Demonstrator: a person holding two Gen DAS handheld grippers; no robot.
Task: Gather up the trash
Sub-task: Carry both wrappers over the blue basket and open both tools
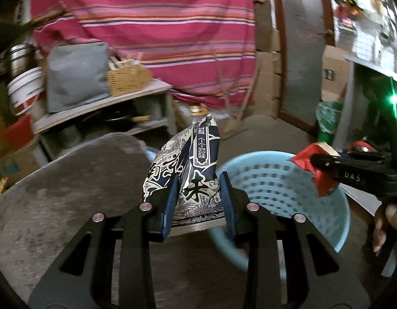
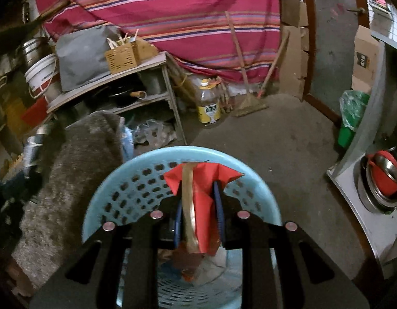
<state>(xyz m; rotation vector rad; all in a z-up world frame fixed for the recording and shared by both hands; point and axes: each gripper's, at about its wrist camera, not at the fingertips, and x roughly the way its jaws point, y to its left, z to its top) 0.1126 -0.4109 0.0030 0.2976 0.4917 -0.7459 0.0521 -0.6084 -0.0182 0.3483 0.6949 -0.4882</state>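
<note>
My left gripper (image 1: 198, 188) is shut on a blue-and-white printed snack bag (image 1: 190, 159), held just left of a light blue perforated plastic basket (image 1: 283, 180). My right gripper (image 2: 198, 200) is shut on a red wrapper with a gold strip (image 2: 202, 180) and holds it above the same basket (image 2: 131, 177), over its opening. The right gripper with its red wrapper (image 1: 317, 170) also shows in the left wrist view, above the basket's right rim. Some trash lies at the basket's bottom (image 2: 211, 262).
A grey fuzzy rug (image 2: 77, 159) lies left of the basket. A shelf table (image 2: 108, 79) with a wicker box stands behind. An oil bottle (image 2: 208, 103) and a broom (image 2: 247, 103) stand by the striped cloth. A green bag (image 2: 353, 108) is at the right.
</note>
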